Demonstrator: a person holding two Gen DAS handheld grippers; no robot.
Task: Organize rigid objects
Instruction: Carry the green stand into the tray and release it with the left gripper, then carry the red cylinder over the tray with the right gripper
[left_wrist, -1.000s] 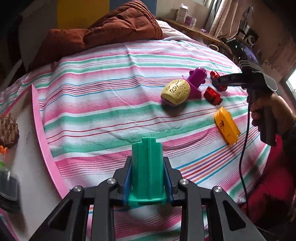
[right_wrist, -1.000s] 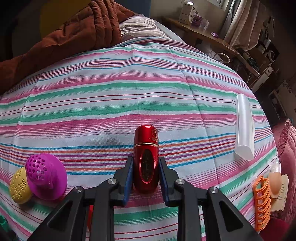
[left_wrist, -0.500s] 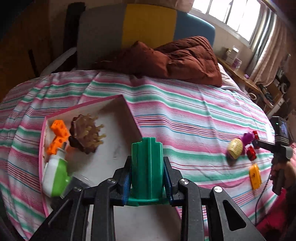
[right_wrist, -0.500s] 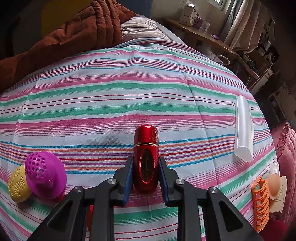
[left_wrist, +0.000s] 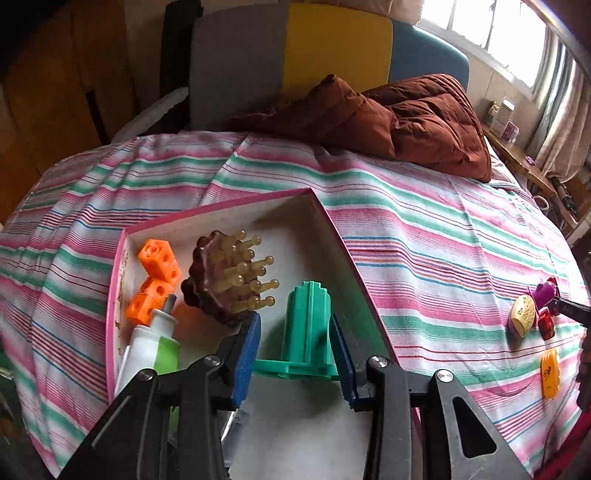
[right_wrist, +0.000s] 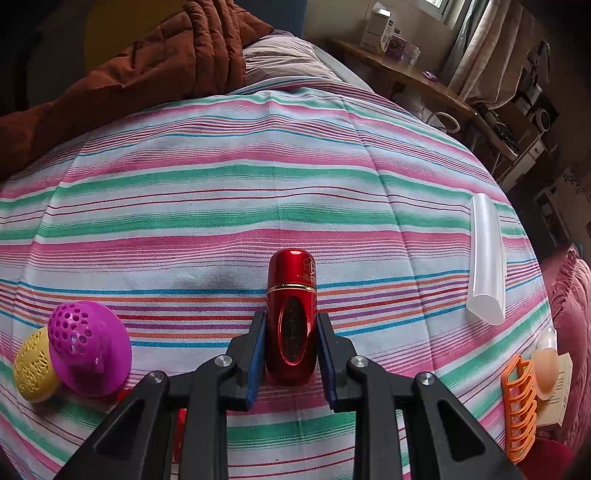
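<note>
Left wrist view: my left gripper (left_wrist: 295, 354) has swung from over the striped bedspread (left_wrist: 424, 258) to the pink-edged tray (left_wrist: 332, 229), and its jaws, clamped on the green block (left_wrist: 306, 325) half a second ago, now stand apart with a gap on each side of it. The block stands upright on the tray floor near the right wall, just beside the brown bristle brush (left_wrist: 225, 277). Orange cubes (left_wrist: 157, 273) and a white-and-green bottle (left_wrist: 151, 350) lie along the tray's left wall. I take that as the drop-off done: one more piece sorted, and I need only back out without clipping the block's flange.

On the right wrist view little has changed. My right gripper (right_wrist: 291, 350) stays closed on the red capsule-shaped case (right_wrist: 291, 314), low over the near middle of the bedspread. I cannot tell whether the case is lifted clear of the cloth. The magenta perforated cap (right_wrist: 86, 347) and yellow piece (right_wrist: 31, 369) touch each other at the near left. The frosted white tube (right_wrist: 487, 258) and orange rack (right_wrist: 519, 402) lie toward the right edge. I judge the red case goes to the tray next, with several pieces left out.
</note>
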